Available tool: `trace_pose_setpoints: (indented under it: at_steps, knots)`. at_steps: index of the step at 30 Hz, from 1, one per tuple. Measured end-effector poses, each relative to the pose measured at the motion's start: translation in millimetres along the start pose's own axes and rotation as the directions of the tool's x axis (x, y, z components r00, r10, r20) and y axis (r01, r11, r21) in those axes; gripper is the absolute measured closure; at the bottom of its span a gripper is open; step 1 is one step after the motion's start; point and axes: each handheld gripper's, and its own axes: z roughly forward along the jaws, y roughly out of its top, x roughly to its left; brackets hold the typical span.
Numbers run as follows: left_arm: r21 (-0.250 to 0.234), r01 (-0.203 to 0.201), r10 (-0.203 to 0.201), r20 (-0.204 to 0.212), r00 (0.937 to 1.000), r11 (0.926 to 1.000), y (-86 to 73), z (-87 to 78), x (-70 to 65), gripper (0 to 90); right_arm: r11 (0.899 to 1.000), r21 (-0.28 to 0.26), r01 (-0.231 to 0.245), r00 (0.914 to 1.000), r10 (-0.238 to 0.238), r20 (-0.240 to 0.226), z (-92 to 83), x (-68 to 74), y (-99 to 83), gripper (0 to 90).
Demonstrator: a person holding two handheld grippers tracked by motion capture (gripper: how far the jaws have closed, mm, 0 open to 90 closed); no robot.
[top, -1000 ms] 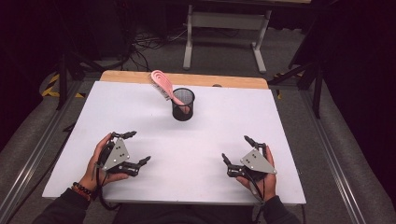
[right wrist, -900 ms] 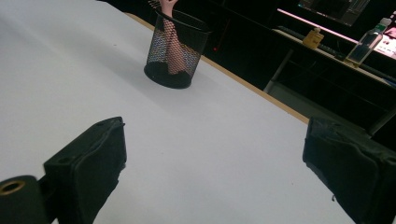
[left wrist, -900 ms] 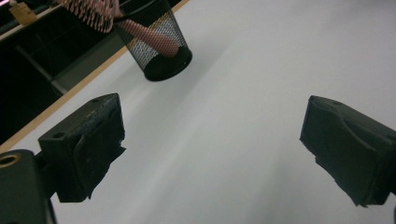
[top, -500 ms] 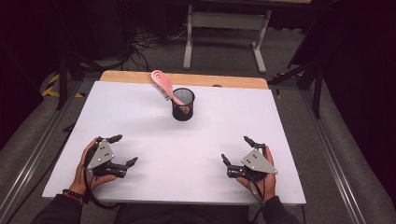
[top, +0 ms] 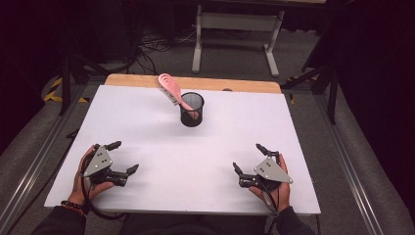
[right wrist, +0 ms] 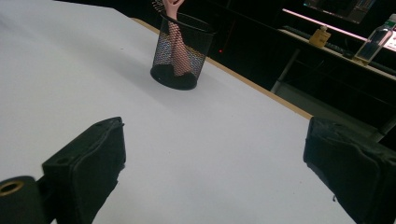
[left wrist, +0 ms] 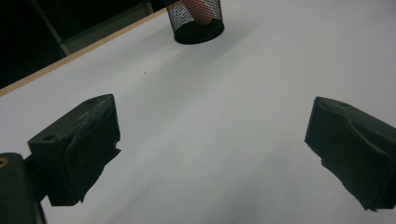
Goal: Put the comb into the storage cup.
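Currently the pink plastic hairbrush [top: 170, 90] stands handle-down, tilted, in the black wire-mesh cup [top: 192, 109] at the far middle of the white tabletop [top: 147, 127]. Left gripper [top: 122, 157] and right gripper [top: 247, 157] both spread, holding nothing, well apart from the cup near the front edge.

White tabletop [right wrist: 60, 70] beneath the right claw [right wrist: 214, 161]; clear bottle [right wrist: 373, 43] and small yellow bottle [right wrist: 320, 34] far beyond it.
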Motion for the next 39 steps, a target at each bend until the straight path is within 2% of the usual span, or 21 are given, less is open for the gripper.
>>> trace_pose_setpoints:
  at_steps: [14, 19, 39]
  knots:
    - [-0.028, -0.004, 0.004, 0.005, 1.0000, 0.9996, 1.7, -3.6, -1.2, 4.4, 1.000, 0.003, 0.014, 0.9999, -0.014, -0.004, 1.7, 4.8, 3.4, 6.5]
    - [-0.032, -0.006, 0.006, 0.007, 1.0000, 0.9995, 2.3, -3.6, -1.5, 4.4, 1.000, -0.009, 0.003, 0.9998, -0.003, 0.017, 0.2, 3.0, 3.0, 7.0]
    - [-0.023, -0.004, 0.004, 0.008, 1.0000, 0.9997, 2.9, 0.0, -1.3, 4.4, 1.000, -0.008, 0.007, 0.9998, -0.007, 0.017, 0.2, 0.7, 2.2, 7.0]
